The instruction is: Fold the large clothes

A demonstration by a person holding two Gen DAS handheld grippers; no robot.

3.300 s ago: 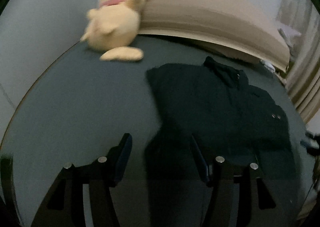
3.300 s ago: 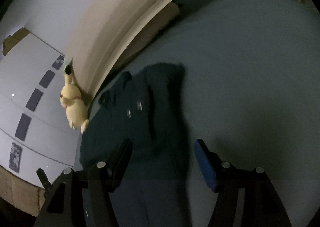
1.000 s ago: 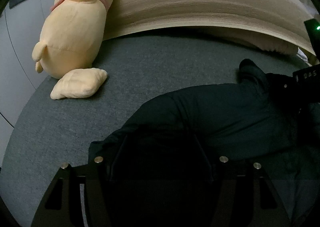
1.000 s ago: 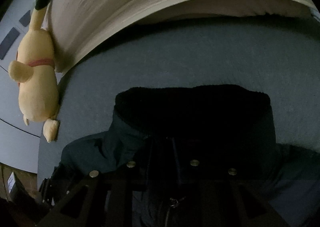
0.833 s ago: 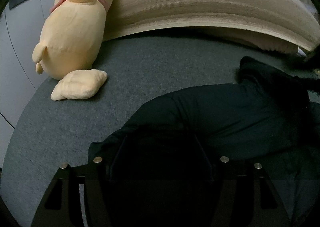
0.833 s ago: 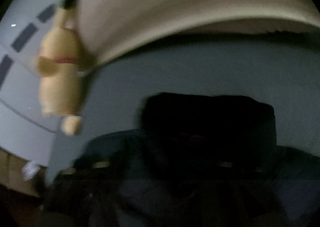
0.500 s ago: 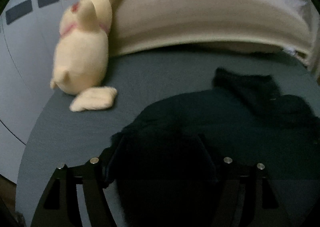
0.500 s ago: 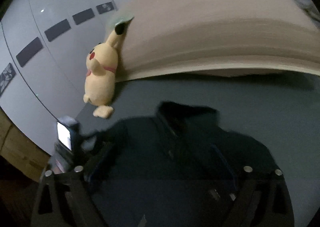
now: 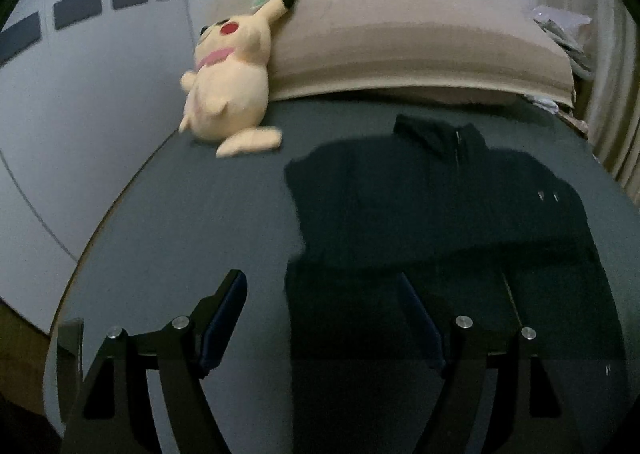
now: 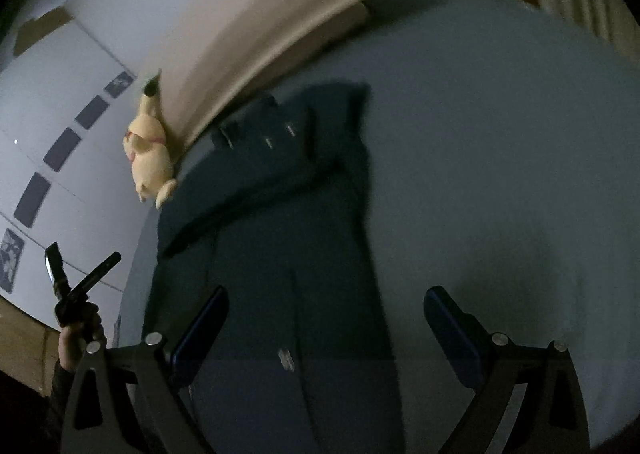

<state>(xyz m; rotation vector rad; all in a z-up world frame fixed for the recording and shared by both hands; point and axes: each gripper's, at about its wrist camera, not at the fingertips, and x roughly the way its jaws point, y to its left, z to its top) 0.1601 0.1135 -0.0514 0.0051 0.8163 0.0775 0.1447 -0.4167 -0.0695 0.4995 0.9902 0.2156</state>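
Dark jacket (image 9: 432,214) lies on the grey bed (image 9: 180,234); left gripper (image 9: 324,318) and right gripper (image 10: 326,330), jaws just opened wide, hold nothing; plush toy (image 9: 228,82) at eleven o'clock.

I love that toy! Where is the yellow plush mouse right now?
The yellow plush mouse lies at the bed's upper left, leaning on the beige headboard, left of the dark jacket.
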